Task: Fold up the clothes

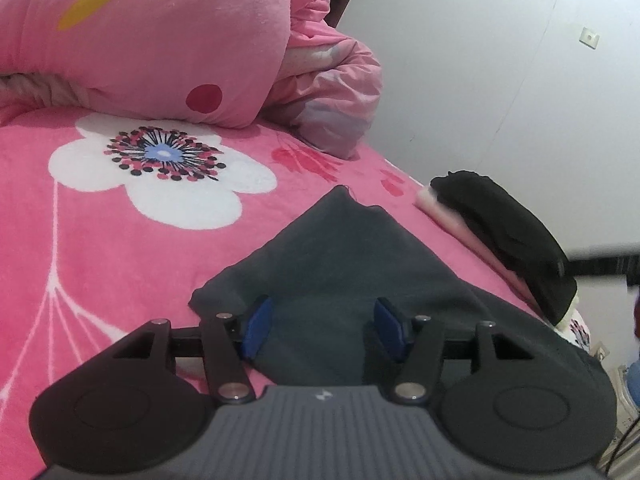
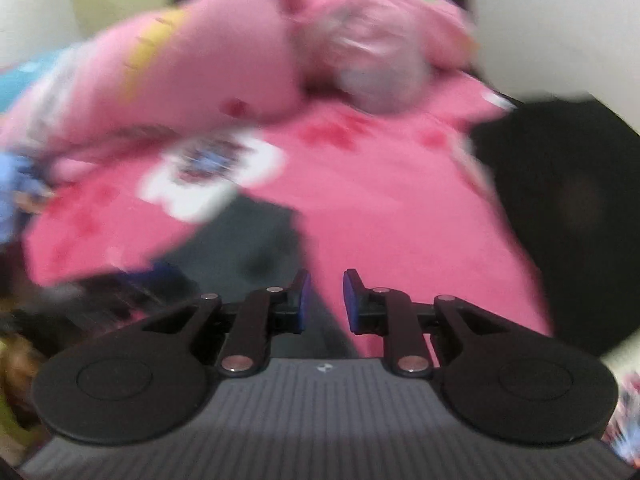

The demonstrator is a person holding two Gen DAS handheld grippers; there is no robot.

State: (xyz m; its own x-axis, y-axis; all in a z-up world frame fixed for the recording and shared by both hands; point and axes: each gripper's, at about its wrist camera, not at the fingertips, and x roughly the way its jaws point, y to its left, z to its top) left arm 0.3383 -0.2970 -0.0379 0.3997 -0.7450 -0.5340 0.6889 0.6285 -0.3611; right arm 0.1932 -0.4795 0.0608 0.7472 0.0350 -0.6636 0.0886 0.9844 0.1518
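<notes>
The bed (image 1: 100, 264), covered in a pink sheet printed with a large white flower, carries a dark grey garment (image 1: 332, 264) lying flat near its front edge, a black garment (image 1: 508, 232) piled at its right edge, and a heap of pink bedding (image 1: 168, 40) at the back.

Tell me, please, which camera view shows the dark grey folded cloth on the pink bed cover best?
The left wrist view: the dark grey folded cloth lies sharp and nearly whole on the pink flowered bed cover, its edges and corner clear. The right wrist view is motion-blurred and shows it only as a dark smear at lower left.
</notes>
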